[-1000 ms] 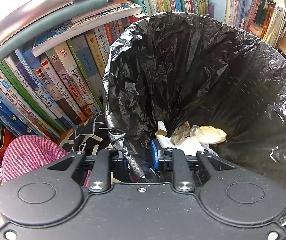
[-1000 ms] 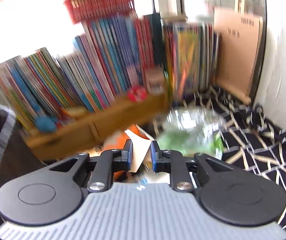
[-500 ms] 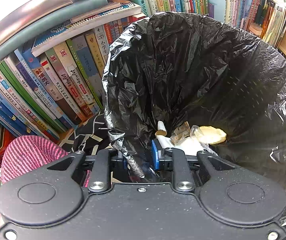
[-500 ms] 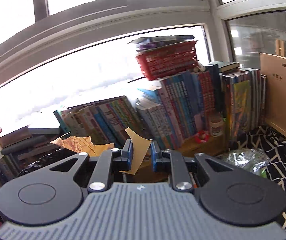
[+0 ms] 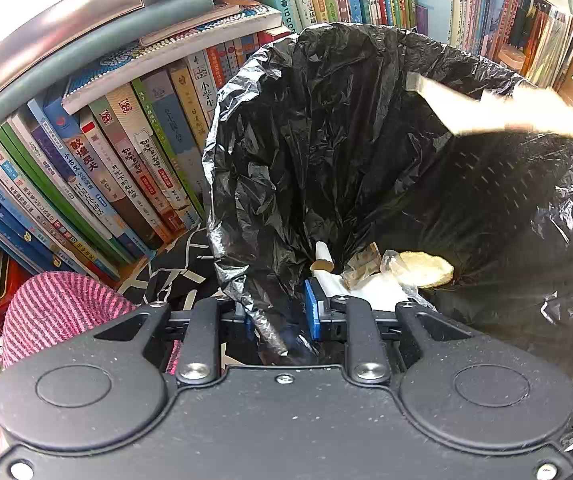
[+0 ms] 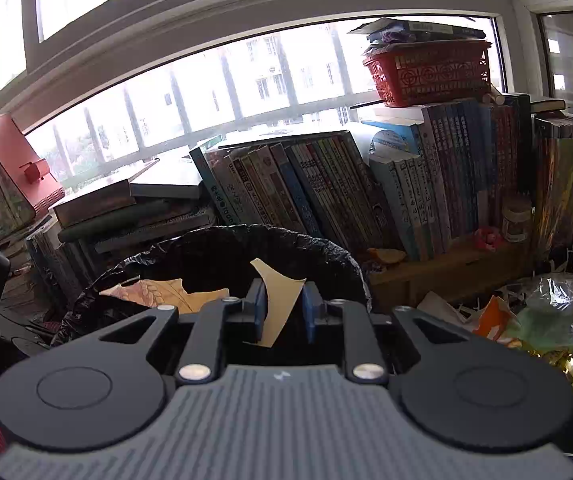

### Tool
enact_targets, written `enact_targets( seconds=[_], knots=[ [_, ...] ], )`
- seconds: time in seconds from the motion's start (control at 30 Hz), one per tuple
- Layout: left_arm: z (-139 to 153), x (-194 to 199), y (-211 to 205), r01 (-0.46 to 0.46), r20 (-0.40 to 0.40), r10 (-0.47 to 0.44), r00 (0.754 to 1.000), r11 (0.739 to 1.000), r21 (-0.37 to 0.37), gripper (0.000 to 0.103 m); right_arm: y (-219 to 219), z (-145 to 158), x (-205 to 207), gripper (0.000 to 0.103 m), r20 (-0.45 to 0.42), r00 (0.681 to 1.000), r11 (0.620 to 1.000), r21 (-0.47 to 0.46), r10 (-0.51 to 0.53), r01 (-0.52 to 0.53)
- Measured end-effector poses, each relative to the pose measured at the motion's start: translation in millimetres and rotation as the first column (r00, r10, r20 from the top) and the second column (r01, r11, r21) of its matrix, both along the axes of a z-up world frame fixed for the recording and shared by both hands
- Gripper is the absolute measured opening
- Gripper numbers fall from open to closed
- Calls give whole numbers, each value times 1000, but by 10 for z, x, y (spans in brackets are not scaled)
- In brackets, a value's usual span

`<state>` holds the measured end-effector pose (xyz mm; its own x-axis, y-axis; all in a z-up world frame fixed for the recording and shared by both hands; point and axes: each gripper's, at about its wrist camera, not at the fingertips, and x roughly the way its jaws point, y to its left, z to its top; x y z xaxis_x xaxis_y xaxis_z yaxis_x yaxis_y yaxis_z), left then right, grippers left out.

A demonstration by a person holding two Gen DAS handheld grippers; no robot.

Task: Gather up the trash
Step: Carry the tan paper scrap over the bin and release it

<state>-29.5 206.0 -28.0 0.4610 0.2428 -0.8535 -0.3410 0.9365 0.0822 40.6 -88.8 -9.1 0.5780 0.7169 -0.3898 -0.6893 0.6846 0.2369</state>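
A black trash bag (image 5: 366, 140) stands open in front of the books. My left gripper (image 5: 280, 312) is shut on the bag's near rim (image 5: 266, 328) and holds it up. A flat bread-like piece (image 5: 426, 270), white paper (image 5: 366, 292) and small wrappers lie in the bag's bottom. My right gripper (image 6: 284, 304) hangs over the bag's mouth (image 6: 326, 256) with a tan paper wrapper (image 6: 280, 300) between its pads; its jaws are opening. The wrapper's wheat-printed part (image 6: 158, 294) spreads to the left. In the left wrist view the wrapper (image 5: 486, 112) is a blur above the far rim.
Rows of books (image 5: 134, 168) crowd close behind and left of the bag. A pink striped knit (image 5: 54, 304) lies at lower left. To the right sit a clear plastic bag with green contents (image 6: 558, 312) and an orange wrapper (image 6: 494, 316). A red basket (image 6: 430, 72) tops the books.
My right gripper swung left from the litter pile and rose to the bag's mouth, carrying the tan wrapper. The wrapper now shows over the bag in the left view. The left gripper kept still.
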Motion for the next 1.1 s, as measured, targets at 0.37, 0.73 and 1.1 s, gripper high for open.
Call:
enact_targets(
  seconds=[0.37, 0.73, 1.1],
  knots=[
    [-17, 14, -16, -1, -4, 1, 1000, 1000, -2, 23, -17, -7, 22, 53, -8, 1000, 1000, 0, -4, 4],
    [-17, 10, -12, 0, -4, 0, 1000, 1000, -2, 23, -83, -51, 113, 62, -23, 997, 998, -5, -70, 70],
    [-17, 11, -11, -1, -3, 1, 1000, 1000, -3, 23, -101, -81, 150, 69, -17, 994, 994, -20, -109, 109]
  ],
)
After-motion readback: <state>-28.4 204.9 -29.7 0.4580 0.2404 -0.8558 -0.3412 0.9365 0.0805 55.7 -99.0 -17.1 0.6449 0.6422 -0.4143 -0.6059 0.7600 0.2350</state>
